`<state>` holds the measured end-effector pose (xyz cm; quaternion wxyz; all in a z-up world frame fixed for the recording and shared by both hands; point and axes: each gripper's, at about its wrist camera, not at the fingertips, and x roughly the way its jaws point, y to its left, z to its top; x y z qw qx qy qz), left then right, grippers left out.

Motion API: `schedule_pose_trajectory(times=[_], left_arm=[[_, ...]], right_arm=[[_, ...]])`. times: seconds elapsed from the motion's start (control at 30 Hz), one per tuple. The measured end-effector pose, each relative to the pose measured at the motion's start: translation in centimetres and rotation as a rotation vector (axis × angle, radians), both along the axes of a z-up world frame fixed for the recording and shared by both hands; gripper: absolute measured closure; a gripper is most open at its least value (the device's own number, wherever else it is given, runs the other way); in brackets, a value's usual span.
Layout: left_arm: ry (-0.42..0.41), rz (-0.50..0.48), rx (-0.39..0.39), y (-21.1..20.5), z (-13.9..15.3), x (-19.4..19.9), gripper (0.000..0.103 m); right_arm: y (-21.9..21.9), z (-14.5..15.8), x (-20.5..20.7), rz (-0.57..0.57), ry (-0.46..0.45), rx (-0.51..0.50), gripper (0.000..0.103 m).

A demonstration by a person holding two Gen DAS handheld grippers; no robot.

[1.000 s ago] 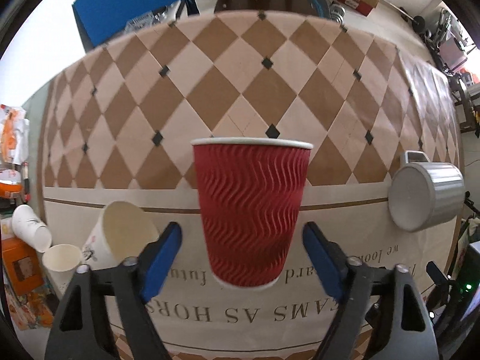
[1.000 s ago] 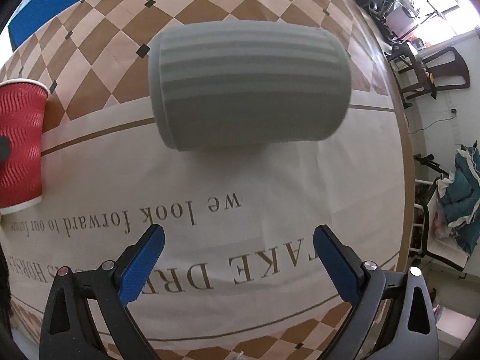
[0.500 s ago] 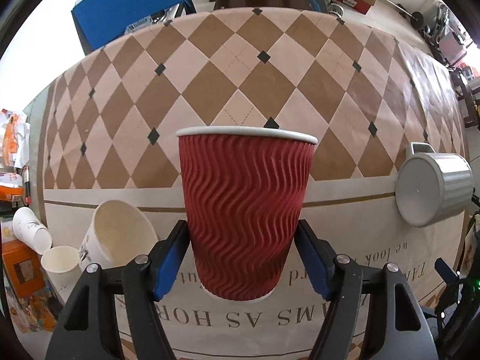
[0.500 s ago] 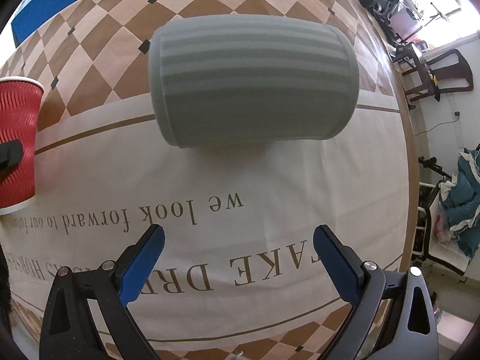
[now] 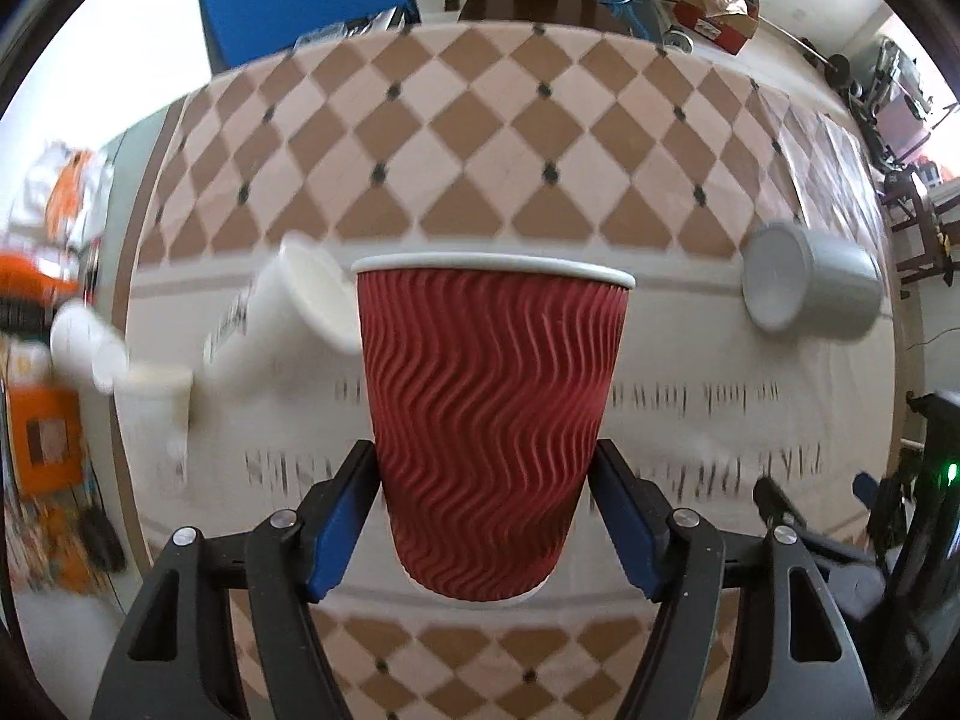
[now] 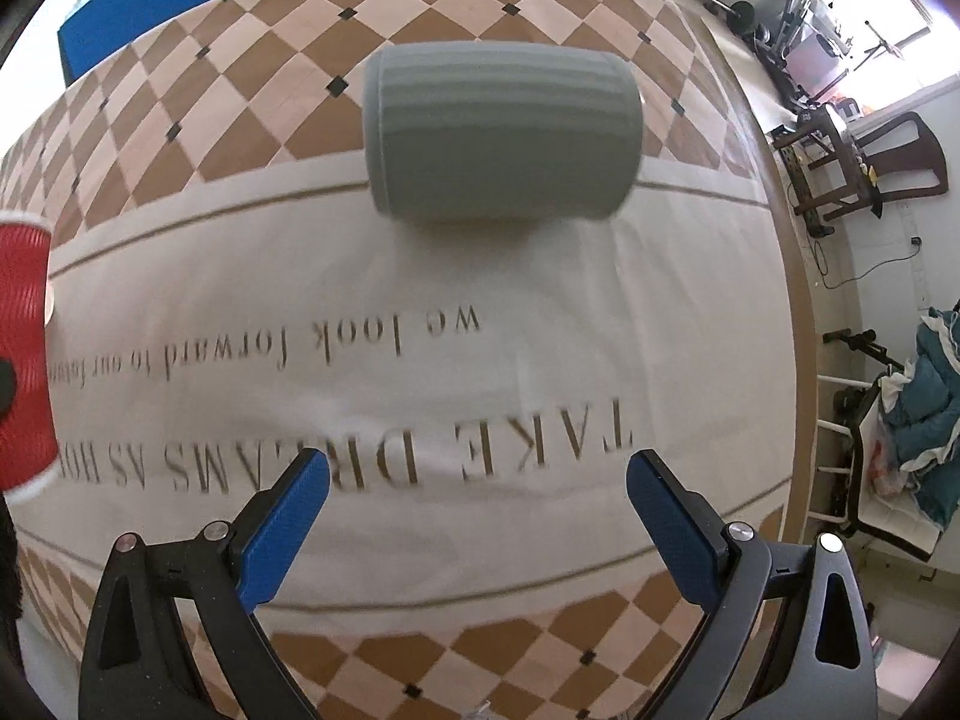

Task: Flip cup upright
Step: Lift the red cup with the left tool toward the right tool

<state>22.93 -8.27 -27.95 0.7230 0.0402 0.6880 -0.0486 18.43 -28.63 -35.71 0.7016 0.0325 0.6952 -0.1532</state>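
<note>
A red ripple paper cup (image 5: 489, 420) stands upright, rim up, between the blue pads of my left gripper (image 5: 486, 510), which is shut on its lower half and holds it above the table. It also shows at the left edge of the right wrist view (image 6: 21, 348). A grey mug (image 6: 504, 135) lies on its side on the tablecloth, well ahead of my right gripper (image 6: 477, 516), which is open and empty. The mug also shows in the left wrist view (image 5: 810, 285), at the far right.
A white paper cup (image 5: 288, 315) lies on its side left of the red cup. More white cups (image 5: 120, 360) sit at the table's left edge. The checkered tablecloth (image 6: 420, 312) covers the table. Chairs and clutter stand beyond the table's edges.
My left gripper has closed on the red cup and lifted it, pulling back from the table. My right gripper has drawn back from the grey mug and stays open.
</note>
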Motion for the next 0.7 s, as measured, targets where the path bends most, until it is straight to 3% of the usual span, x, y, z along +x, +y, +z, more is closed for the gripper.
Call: schedule_pose_trajectory(times=[0.17,0.33,0.7], left_arm=[[0.035,-0.017,0.008,0.0,-0.7,-5.7,0.034],[0.078,-0.009,0.004,-0.1,-2.6,-8.6,0.034],[0.144,0.006,-0.012,-1.6,-6.2,-10.0,0.034]], right_arm=[[0.3,-0.2,-3.1,-0.002,0.014,-0.005,0.002],[0.7,-1.1,-6.5,-0.022,0.040,-0.021,0.002],[-1.0,-2.4,-9.9,-0.108,0.072,-0.043,0.002]])
